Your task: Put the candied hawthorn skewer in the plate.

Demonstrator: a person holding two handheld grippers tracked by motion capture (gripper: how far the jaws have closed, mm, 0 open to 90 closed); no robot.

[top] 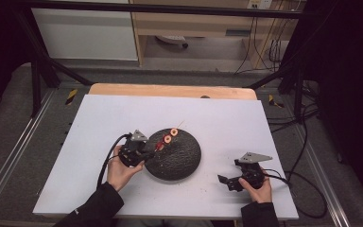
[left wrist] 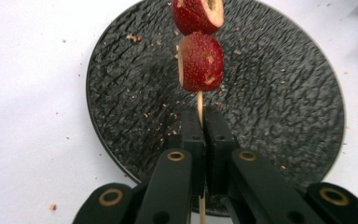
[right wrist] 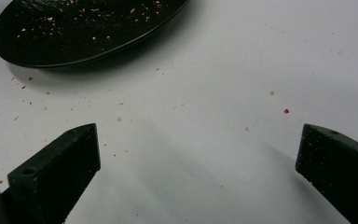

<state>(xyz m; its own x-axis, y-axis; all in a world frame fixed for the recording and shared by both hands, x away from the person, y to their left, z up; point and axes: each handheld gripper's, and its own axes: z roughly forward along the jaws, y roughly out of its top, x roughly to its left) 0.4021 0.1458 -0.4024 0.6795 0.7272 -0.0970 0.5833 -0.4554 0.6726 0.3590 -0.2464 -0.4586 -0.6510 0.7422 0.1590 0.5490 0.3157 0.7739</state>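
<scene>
Tool (left wrist: 204, 122) pinches skewer (left wrist: 199, 103) of red fruit pieces (left wrist: 200, 61) over black plate (left wrist: 279, 102).

black two-jaw grippers (top: 157, 147) (top: 228, 181) — brass-ringed pivots, grey three-cornered plates, trailing black cables — dark sleeves (top: 97, 208)

My left hand (top: 119, 170) held the left gripper (top: 154, 150) with its jaws pressed together, pointing toward the table's middle. My right hand (top: 259, 189) rested near the table's near edge, holding the right gripper (top: 223, 180) low and aimed leftward, its jaws spread wide apart. Both forearms wore dark sleeves.
</scene>
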